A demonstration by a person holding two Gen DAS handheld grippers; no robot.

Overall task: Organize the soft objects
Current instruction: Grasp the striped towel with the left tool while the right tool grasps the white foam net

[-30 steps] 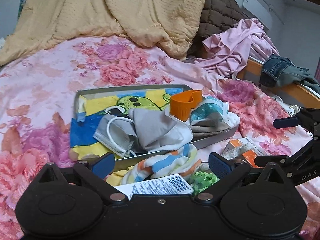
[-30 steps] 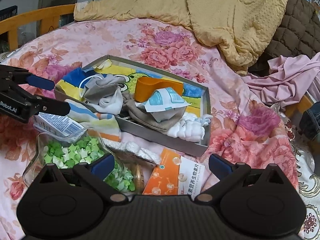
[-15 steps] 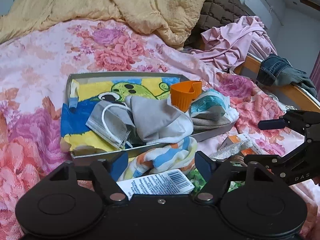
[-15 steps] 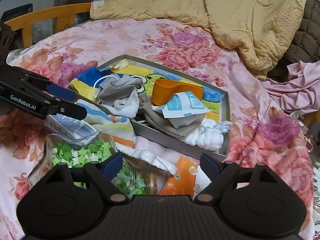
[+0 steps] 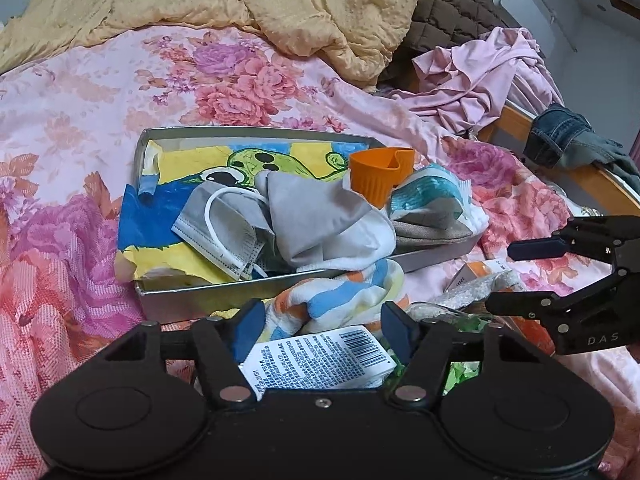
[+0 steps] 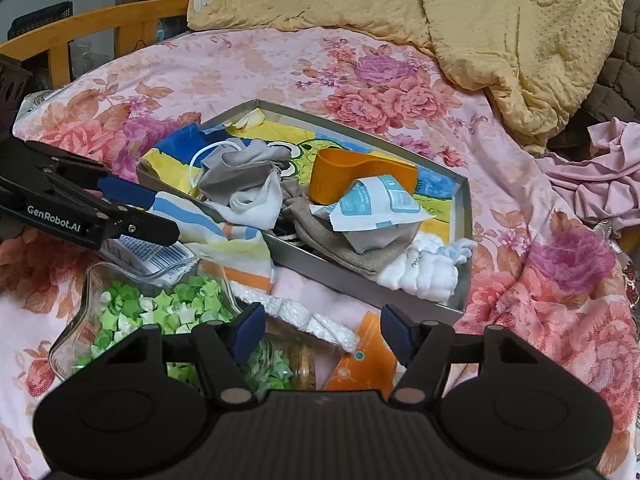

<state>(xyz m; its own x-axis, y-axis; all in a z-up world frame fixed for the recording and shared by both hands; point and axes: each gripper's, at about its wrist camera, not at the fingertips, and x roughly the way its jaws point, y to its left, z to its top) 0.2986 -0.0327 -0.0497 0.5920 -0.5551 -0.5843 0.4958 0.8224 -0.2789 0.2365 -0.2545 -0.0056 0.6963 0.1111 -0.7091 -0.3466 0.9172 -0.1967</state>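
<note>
1. Left gripper (image 5: 323,330): jaws closing, gripping nothing yet; the striped towel (image 5: 340,300) and a white barcode label (image 5: 320,360) lie between them.
2. Right gripper (image 6: 323,330): jaws closing, still free, over a star-shaped glass jar (image 6: 160,312) of green paper stars and an orange packet (image 6: 364,356).
3. Both grippers tilt down toward the bed (image 5: 80,92).
4. The towel's long axis runs from the label up over the near edge of the metal tray (image 6: 464,216).
5. The tray holds a grey sock (image 5: 320,220), face mask (image 5: 224,232) and orange cup (image 5: 378,174).

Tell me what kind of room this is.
Most likely a bedroom: the work surface is a bed with a pink floral bedspread, a rumpled yellow blanket and a wooden bed frame.
</note>
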